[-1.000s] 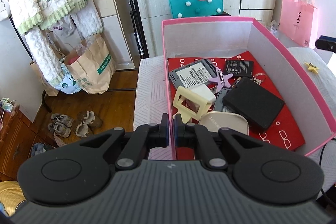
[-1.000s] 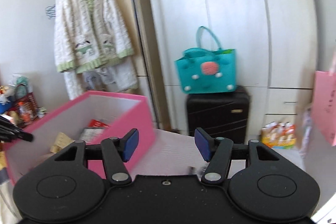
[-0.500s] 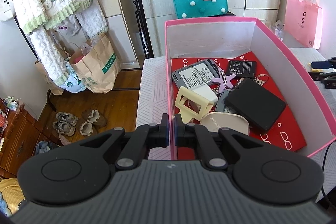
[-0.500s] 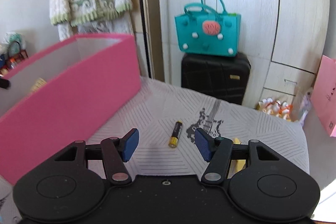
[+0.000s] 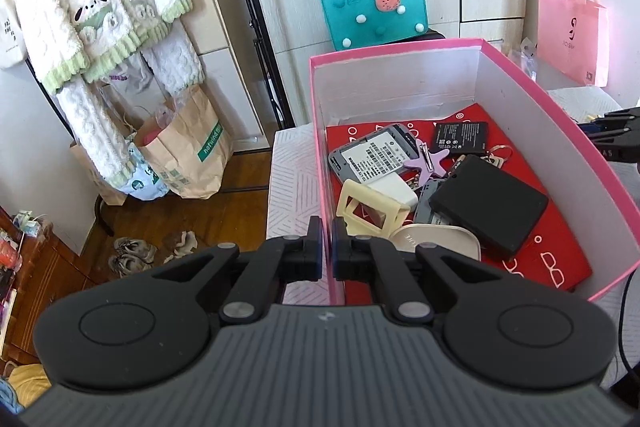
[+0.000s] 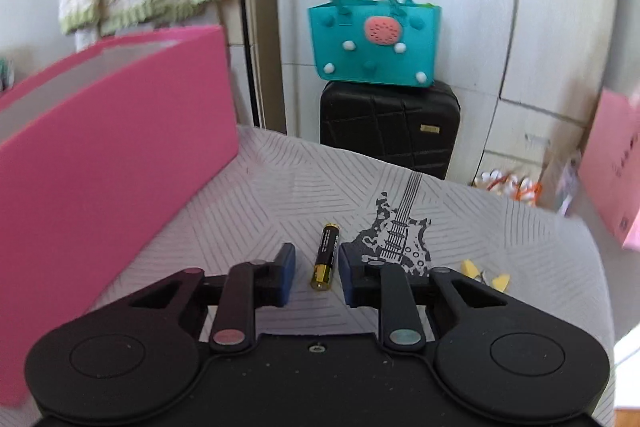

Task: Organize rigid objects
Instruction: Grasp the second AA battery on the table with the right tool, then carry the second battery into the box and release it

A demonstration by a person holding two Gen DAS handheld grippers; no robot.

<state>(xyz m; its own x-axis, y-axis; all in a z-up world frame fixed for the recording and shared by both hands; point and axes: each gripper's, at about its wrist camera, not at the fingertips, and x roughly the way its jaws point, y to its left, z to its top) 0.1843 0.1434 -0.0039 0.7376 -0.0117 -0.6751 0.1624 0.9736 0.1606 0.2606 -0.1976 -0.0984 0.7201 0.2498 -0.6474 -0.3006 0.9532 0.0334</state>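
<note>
Domestic bedroom. Landmark: white wardrobe [image 6: 460, 7]. A black suitcase [image 6: 388, 127] stands against it, carrying a teal felt bag [image 6: 376, 43]. Left of the wardrobe, knitted cardigans [image 5: 108, 11] hang on a rail above paper bags [image 5: 188, 151], shoes [image 5: 132, 255] and wood flooring.

pink box [image 5: 556, 115]: matt card, white inside | battery [image 6: 326, 255]: glossy black-gold metal | bed cover [image 6: 280, 187]: woven cloth, line-printed | black case [image 5: 488, 205]: matt | suitcase [image 6: 388, 131]: hard ribbed plastic | teal bag [image 6: 374, 43]: soft felt
</note>
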